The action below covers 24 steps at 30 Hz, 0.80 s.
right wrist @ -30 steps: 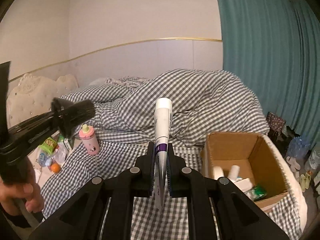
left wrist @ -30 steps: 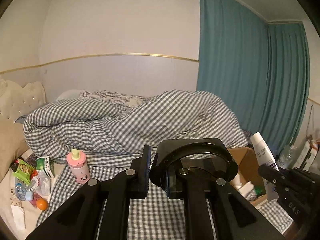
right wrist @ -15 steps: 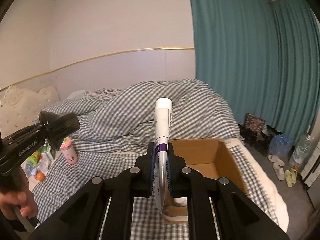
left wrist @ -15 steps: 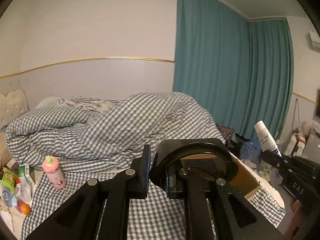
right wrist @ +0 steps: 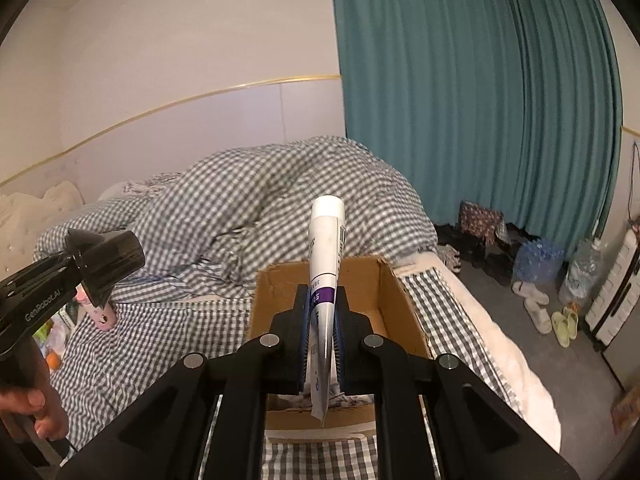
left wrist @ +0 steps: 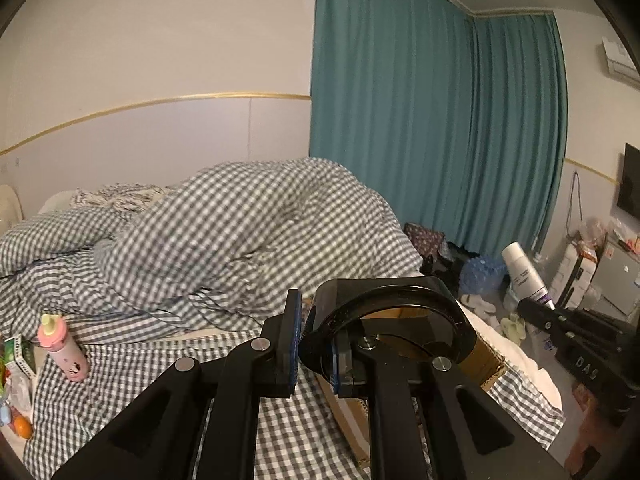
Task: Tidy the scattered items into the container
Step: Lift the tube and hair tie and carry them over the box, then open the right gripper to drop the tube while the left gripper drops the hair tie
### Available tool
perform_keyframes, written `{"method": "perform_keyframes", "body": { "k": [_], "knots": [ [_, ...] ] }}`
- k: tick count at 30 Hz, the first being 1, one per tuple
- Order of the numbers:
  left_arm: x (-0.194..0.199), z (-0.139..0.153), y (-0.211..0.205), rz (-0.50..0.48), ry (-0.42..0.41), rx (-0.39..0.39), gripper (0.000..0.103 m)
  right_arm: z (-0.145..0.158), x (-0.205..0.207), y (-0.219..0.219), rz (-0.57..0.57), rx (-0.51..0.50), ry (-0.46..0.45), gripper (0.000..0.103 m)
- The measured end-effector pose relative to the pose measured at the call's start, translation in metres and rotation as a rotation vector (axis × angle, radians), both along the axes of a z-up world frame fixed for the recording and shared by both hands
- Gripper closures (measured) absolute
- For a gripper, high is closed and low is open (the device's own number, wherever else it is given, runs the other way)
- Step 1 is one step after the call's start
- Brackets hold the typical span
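Bedroom with pale walls, a gold trim line and teal curtains [right wrist: 472,92] on the right; a bed under a rumpled grey checked quilt [right wrist: 256,208] fills the middle. Near edge of the bed: an open cardboard box [right wrist: 404,300], flaps up, sitting on the checked sheet.

Right gripper [right wrist: 322,332] clamped on a white tube [right wrist: 326,264] with a purple band, pads pressing its flattened lower end. Tube standing nearly upright, cap at the top, long axis leaning slightly away toward the far wall. Box lies directly ahead of and below this gripper, the tube's lower end showing in front of the near wall of the box.

Left gripper [left wrist: 314,344] closed on the rim of a black round lid or cap [left wrist: 388,320], exact kind hard to tell. Box corner [left wrist: 480,356] peeks out behind and to the right of that object.

Far left on the bed: a pink bottle [left wrist: 64,348] standing upright, with small packets and an orange ball [left wrist: 22,427] beside it, well apart from the box.

Judged nearer to a drop: the right hand, already lined up over the box opening. Likely needs only a short reach forward and down before letting the tube go; the left one sits a little left of the opening.
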State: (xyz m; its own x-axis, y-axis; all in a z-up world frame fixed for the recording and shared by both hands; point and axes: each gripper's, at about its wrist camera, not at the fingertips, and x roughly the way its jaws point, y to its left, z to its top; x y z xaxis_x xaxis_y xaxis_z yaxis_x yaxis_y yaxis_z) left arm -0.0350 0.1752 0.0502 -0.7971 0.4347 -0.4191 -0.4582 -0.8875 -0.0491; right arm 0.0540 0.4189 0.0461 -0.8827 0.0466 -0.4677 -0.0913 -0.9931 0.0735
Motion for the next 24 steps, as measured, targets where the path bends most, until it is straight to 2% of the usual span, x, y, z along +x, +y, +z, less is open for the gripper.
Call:
{"method": "perform_keyframes", "body": {
  "k": [21,22,23,24],
  "knots": [
    [-0.059,-0.060,0.058,-0.050,-0.100,-0.065,0.092,-0.078,-0.065,0.032,-0.014,-0.029,-0.155,0.092],
    [-0.061,-0.063,0.060,-0.052,-0.104,-0.068,0.092,-0.080,-0.068,0.033,-0.019,-0.028,-0.159,0.081],
    [-0.063,-0.065,0.063,-0.053,-0.108,-0.070,0.092,-0.083,-0.069,0.035,-0.023,-0.029,-0.162,0.054],
    [-0.066,-0.068,0.066,-0.056,-0.113,-0.073,0.092,-0.085,-0.070,0.037,-0.022,-0.034,-0.161,0.042]
  ]
}}
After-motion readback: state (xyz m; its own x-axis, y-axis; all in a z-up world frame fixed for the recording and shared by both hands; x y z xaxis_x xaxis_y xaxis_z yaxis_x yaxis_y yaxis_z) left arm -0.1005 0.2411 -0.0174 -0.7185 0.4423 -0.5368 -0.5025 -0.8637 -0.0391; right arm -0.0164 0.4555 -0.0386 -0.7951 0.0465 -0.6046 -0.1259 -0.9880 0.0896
